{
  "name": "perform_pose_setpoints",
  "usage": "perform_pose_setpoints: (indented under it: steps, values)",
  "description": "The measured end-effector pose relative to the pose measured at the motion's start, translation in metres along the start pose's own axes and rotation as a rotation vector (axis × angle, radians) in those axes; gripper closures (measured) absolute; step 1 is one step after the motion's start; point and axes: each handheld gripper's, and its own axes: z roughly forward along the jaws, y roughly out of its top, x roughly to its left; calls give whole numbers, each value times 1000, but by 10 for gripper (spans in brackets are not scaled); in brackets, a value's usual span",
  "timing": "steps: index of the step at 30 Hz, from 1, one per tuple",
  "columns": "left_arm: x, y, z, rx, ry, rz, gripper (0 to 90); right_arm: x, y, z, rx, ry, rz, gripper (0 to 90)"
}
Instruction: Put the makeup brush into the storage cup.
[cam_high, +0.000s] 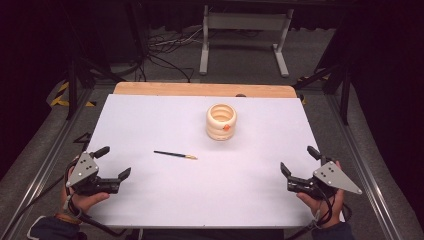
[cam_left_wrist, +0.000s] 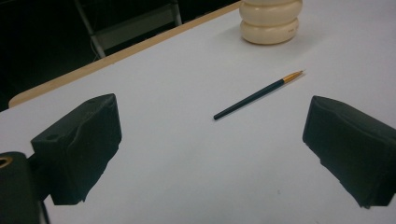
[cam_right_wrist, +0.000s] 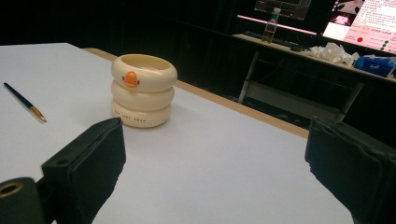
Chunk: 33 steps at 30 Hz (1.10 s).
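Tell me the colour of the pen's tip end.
Gold, on a dark teal pen; clearest in the left gripper view.

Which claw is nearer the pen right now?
Left. The left claw sits open, off the pen's dark end; the right claw, also open, is farther, beyond its gold tip.

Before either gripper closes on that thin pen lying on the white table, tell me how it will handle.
The pen looks slim and round, so a nudge would probably roll it. Lying flat on the table, it leaves the jaws little height to catch. It looks stiff and probably light.
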Motion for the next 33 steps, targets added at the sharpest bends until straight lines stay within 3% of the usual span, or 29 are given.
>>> perform_pose_setpoints:
  steps: [3, 6, 10, 13, 22, 28, 33]
  values:
    - [0, 0, -1, 1, -9, -3, 61, 0, -1, 2, 12, 7, -2, 62]
    - [0, 2, 1, 23, -35, 23, 65, 0, -2, 2, 25, 7, -2, 71]
    - [3, 8, 9, 77, -98, 48, 72, 1, -1, 3, 28, 14, 2, 75]
    - [3, 14, 17, 113, -113, 85, 85, 4, -1, 5, 41, 23, -2, 78]
    - [3, 42, 46, 153, -194, 160, 141, 5, -3, 7, 63, 42, -15, 85]
    - [-2, 62, 72, 190, -256, 233, 172, 5, -4, 8, 80, 50, -16, 89]
    - [-6, 69, 92, 238, -291, 253, 184, 5, -5, 9, 83, 51, -13, 91]
